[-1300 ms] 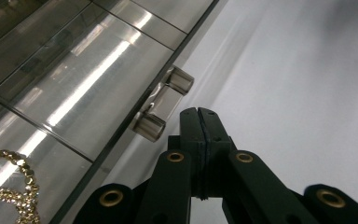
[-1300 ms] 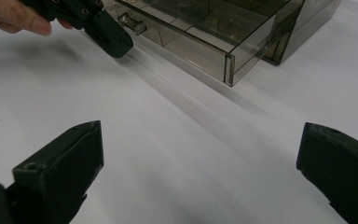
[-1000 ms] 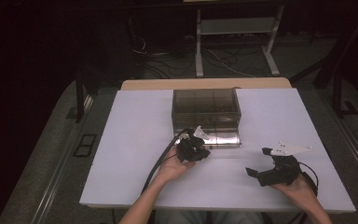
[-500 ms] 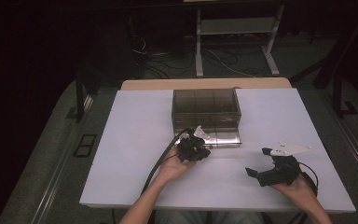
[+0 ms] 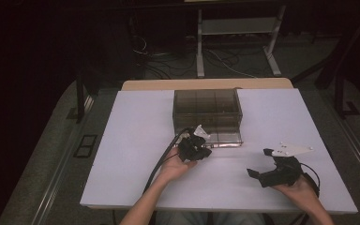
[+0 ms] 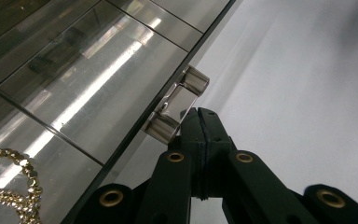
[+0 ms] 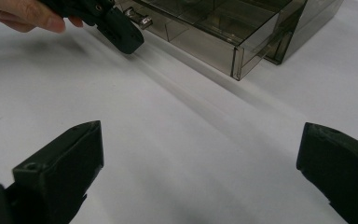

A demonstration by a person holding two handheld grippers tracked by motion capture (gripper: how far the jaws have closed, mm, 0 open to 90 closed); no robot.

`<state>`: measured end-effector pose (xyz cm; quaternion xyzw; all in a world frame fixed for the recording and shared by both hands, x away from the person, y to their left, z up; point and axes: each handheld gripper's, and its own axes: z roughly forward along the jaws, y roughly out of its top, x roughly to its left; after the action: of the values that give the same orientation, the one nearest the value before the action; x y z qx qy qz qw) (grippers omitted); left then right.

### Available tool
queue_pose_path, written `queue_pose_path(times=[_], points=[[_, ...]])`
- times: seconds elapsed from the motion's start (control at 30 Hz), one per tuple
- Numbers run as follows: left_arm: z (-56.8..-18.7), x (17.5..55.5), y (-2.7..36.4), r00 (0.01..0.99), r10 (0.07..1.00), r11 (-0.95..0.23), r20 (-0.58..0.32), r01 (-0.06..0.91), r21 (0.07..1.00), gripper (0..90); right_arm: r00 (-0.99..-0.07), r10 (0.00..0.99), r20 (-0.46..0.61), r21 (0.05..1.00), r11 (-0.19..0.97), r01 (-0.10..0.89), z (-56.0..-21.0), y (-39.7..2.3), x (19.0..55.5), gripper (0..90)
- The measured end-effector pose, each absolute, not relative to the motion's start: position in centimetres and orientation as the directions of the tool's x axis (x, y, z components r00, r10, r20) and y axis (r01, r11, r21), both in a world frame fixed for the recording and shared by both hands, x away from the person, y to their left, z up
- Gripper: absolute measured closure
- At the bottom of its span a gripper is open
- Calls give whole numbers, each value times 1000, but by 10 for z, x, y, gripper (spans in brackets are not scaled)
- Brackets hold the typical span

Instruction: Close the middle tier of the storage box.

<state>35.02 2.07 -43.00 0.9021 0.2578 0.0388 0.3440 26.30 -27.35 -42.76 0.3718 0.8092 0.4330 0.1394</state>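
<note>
High view: smoky see-through box (image 5: 207, 108) near the far edge of the white table (image 5: 122, 140), drawer (image 5: 215, 137) pulled out a little toward the near edge. Left gripper (image 5: 202, 151) right at the drawer front. Left gripper view: jaws pressed together on the shiny metal handle (image 6: 177, 105); gold chain (image 6: 14, 179) inside under the clear top. Right gripper (image 5: 257, 174) near the right near corner, well apart from the box. Right gripper view: jaws wide apart, holding nothing.
</note>
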Motion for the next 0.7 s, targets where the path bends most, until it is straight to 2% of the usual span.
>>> queue_pose_path(times=[0.7], points=[[-428,361,21,853,504,-595,-139,460,659,888,-683,724,96,804,348,482,-428,-274,263,0]])
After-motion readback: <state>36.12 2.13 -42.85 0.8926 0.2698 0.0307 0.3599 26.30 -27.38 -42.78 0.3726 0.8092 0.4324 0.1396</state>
